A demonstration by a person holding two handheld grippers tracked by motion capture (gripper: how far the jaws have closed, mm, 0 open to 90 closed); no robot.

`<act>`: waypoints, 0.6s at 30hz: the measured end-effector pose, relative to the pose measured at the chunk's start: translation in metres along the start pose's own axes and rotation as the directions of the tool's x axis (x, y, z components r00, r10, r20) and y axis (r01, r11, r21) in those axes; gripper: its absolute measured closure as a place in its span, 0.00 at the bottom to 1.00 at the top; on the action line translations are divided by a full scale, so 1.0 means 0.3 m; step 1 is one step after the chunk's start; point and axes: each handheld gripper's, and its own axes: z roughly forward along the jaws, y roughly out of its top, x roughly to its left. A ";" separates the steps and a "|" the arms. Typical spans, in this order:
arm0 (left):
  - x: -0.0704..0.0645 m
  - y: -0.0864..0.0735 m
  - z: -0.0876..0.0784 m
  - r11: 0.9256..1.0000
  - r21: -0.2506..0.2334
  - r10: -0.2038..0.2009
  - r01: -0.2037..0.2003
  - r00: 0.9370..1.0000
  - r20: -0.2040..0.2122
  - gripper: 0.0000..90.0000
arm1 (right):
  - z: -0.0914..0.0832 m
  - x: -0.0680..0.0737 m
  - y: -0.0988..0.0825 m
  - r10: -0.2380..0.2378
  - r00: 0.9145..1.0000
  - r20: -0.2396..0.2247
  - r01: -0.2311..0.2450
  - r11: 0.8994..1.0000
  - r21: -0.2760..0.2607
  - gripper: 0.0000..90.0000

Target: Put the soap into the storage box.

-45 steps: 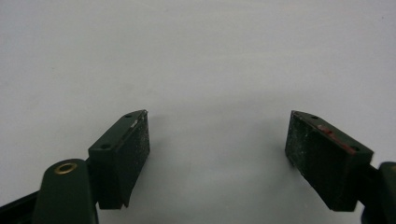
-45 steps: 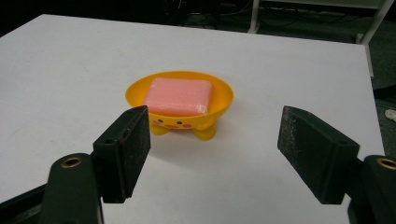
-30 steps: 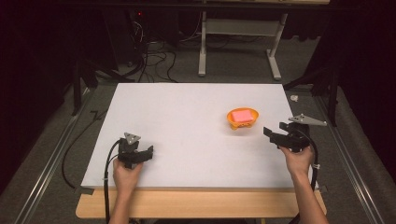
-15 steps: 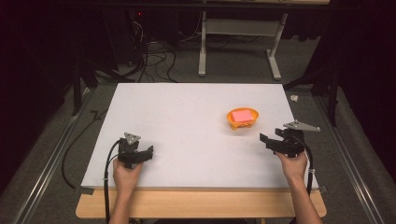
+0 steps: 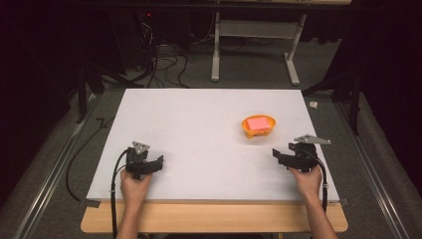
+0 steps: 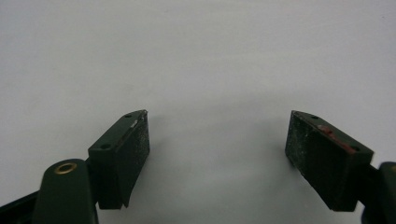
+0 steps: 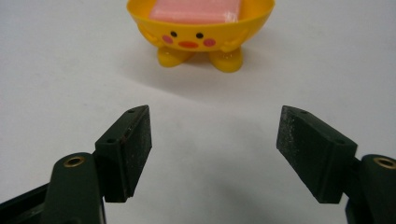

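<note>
Nearest our edge of the white table (image 5: pixel 199 124), we hold the left gripper (image 5: pixel 149 167) low over the bare surface, well to the left of everything else. Along the left gripper view, its two black jaws stand spread wide with only white tabletop between them; nothing is pinched. A black cable trails from this gripper back past our left hand (image 5: pixel 134 185) and off the table's near edge, and a grey three-cornered plate sits on top of its body.

At the near right, our right hand (image 5: pixel 308 180) carries the right gripper (image 5: pixel 279 155), its jaws pointing leftward and away from us across the table. Seen along the right gripper view, the right gripper's jaws are likewise held apart, the pads facing each other across an open gap with bare table beneath. They grip nothing.

Farther out, just beyond those jaws and apart from them, stands the small orange-yellow bowl (image 7: pixel 201 28), upright on two stubby feet, with a painted face of black dot eyes, pink cheeks and a red mouth turned toward the gripper. Inside it lies a pink block (image 7: pixel 194 10), its flat top level with the rim. From the high view, the bowl (image 5: pixel 259 125) sits on the right half of the table, about midway in depth.

Beyond the table's far edge, we see dark floor with loose cables and the legs of a metal stand (image 5: pixel 254 50).
</note>
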 end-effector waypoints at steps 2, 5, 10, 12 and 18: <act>0.000 0.000 0.000 1.000 0.000 0.000 0.000 1.000 0.000 0.25 | 0.016 0.002 -0.012 -0.004 1.000 0.008 0.004 1.000 0.021 0.30; 0.001 0.000 -0.001 1.000 0.003 0.002 -0.002 1.000 0.001 0.25 | 0.043 0.004 -0.030 -0.019 1.000 0.023 0.018 0.999 0.049 0.30; 0.000 0.000 0.000 1.000 0.000 0.000 0.000 1.000 0.000 0.25 | 0.074 0.008 -0.052 -0.047 0.998 0.048 0.043 0.996 0.076 0.30; 0.000 0.000 0.000 1.000 0.000 0.000 0.000 1.000 0.000 0.25 | 0.091 0.011 -0.064 -0.065 0.996 0.065 0.059 0.994 0.096 0.29; 0.000 0.000 0.000 1.000 0.000 0.000 0.000 1.000 0.001 0.25 | 0.104 0.013 -0.079 -0.079 0.994 0.079 0.070 0.991 0.111 0.28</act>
